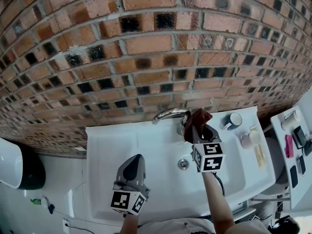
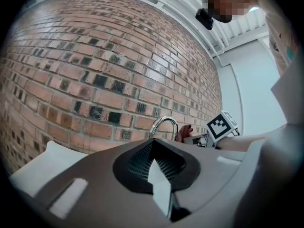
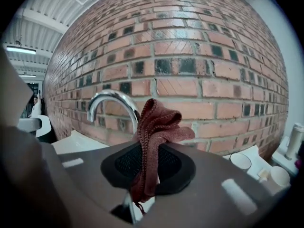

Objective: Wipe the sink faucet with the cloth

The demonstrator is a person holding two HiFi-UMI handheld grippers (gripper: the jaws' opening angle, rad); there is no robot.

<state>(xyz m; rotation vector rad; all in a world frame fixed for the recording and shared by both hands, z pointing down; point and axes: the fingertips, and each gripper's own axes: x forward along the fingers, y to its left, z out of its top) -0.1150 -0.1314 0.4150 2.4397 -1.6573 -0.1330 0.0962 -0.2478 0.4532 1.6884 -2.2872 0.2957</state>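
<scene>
Right gripper [image 1: 197, 129]: clamped on the cloth [image 3: 154, 127], which is pinched low so that a bunched fold is left free above the jaws for wiping.
Cloth: held just beside the faucet [image 3: 111, 99]; contact cannot be made out.
Faucet: set at the back rim of the sink [image 1: 146, 145], under the brick wall.
Left gripper [image 1: 132, 165]: jaws together on nothing, kept over the sink's front, apparently out of the way.

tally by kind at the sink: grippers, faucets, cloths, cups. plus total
Grippers: 2, left gripper, right gripper
Faucets: 1, faucet
Cloths: 1, cloth, in the right jaws
Cups: 2, far cup, near cup
Total: 6
</scene>
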